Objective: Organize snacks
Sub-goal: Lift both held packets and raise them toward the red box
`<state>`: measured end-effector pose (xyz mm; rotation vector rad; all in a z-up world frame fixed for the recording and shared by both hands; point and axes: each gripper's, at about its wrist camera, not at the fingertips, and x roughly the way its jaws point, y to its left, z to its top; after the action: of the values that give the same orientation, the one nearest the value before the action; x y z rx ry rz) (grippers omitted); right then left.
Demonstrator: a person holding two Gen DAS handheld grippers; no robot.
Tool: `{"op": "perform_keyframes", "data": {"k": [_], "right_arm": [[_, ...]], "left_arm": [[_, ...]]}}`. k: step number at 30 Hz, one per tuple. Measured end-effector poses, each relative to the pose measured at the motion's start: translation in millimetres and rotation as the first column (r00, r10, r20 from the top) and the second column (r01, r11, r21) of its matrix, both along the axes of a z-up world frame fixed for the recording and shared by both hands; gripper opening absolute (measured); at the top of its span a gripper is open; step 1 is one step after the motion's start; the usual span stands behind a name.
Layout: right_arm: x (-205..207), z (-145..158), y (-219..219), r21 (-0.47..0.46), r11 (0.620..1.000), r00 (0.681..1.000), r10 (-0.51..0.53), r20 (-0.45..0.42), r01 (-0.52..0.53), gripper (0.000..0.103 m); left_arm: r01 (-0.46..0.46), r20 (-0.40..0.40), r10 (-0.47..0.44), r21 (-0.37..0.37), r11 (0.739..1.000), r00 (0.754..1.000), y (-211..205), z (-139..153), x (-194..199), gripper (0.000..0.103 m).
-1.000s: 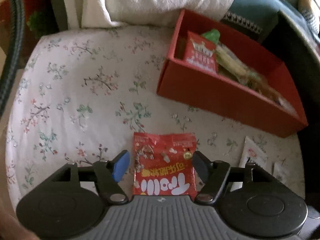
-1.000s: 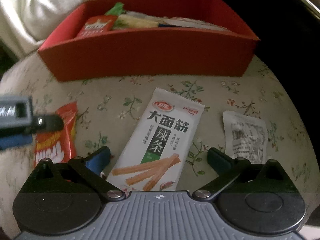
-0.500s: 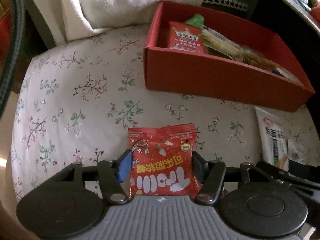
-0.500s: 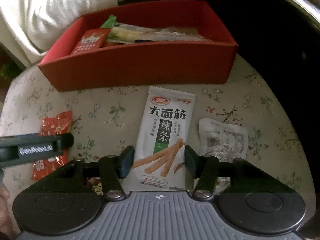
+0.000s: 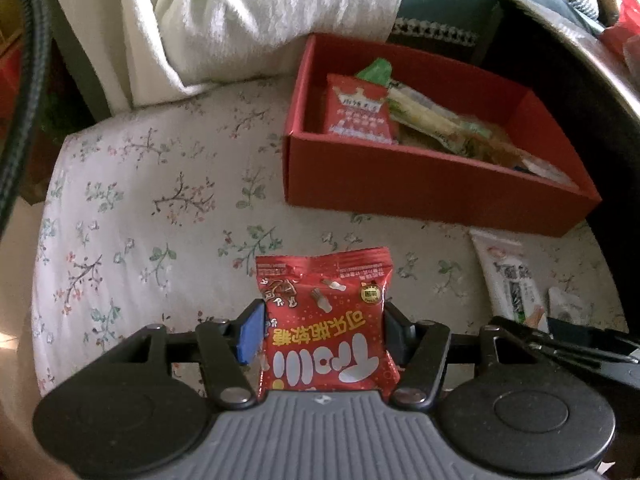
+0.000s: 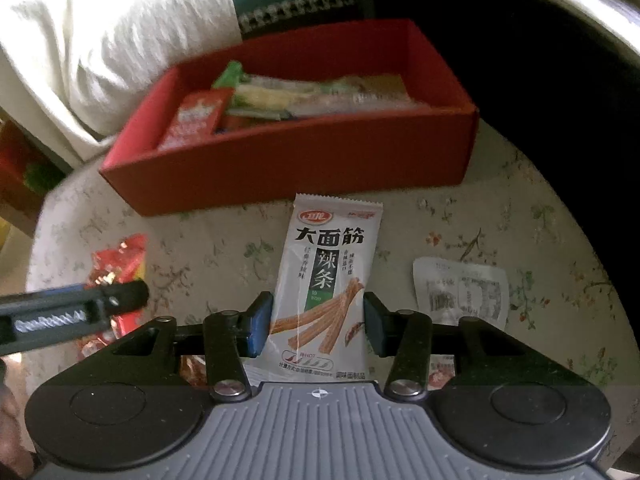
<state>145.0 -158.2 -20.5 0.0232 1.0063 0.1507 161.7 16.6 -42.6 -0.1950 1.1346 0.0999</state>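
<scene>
My left gripper (image 5: 320, 330) is shut on a red candy packet (image 5: 326, 312), lifted a little above the floral cloth. My right gripper (image 6: 316, 324) is shut on a white spicy-strip packet (image 6: 324, 280) with orange sticks printed on it. A red box (image 5: 420, 192) holding several snack packets stands ahead of both grippers; it also shows in the right wrist view (image 6: 288, 164). The red candy packet (image 6: 120, 264) and the left gripper's side show at the left of the right wrist view.
A small white sachet (image 6: 460, 288) lies on the cloth to the right of the white packet. A white towel (image 5: 240, 20) hangs behind the table at the left. A dark edge (image 5: 580, 60) runs behind the box on the right.
Both grippers closed from open onto their packets. Both have risen, so the red box's inside shows more.
</scene>
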Motion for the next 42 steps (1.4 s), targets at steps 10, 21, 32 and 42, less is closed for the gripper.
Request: {"op": "perform_keyframes", "data": {"k": [10, 21, 32, 42], "right_arm": [[22.3, -19.8, 18.1, -0.108, 0.994, 0.999, -0.030, 0.011, 0.031, 0.083], [6.0, -15.1, 16.7, -0.097, 0.995, 0.999, 0.020, 0.033, -0.016, 0.054], [-11.0, 25.8, 11.8, 0.001, 1.000, 0.987, 0.025, 0.158, -0.026, 0.054], [-6.5, 41.4, 8.2, 0.034, 0.999, 0.977, 0.020, 0.214, -0.028, 0.054]], "left_arm": [[0.022, -0.055, -0.019, 0.051, 0.998, 0.998, -9.2, -23.3, 7.1, 0.054], [0.050, 0.031, -0.054, 0.100, 0.994, 0.998, -14.6, -0.1, -4.4, 0.053], [0.044, 0.116, -0.058, 0.122, 0.992, 0.992, -15.3, 21.8, -9.1, 0.053], [0.025, 0.149, -0.044, 0.123, 0.992, 0.988, -13.0, 31.6, -2.3, 0.053]]}}
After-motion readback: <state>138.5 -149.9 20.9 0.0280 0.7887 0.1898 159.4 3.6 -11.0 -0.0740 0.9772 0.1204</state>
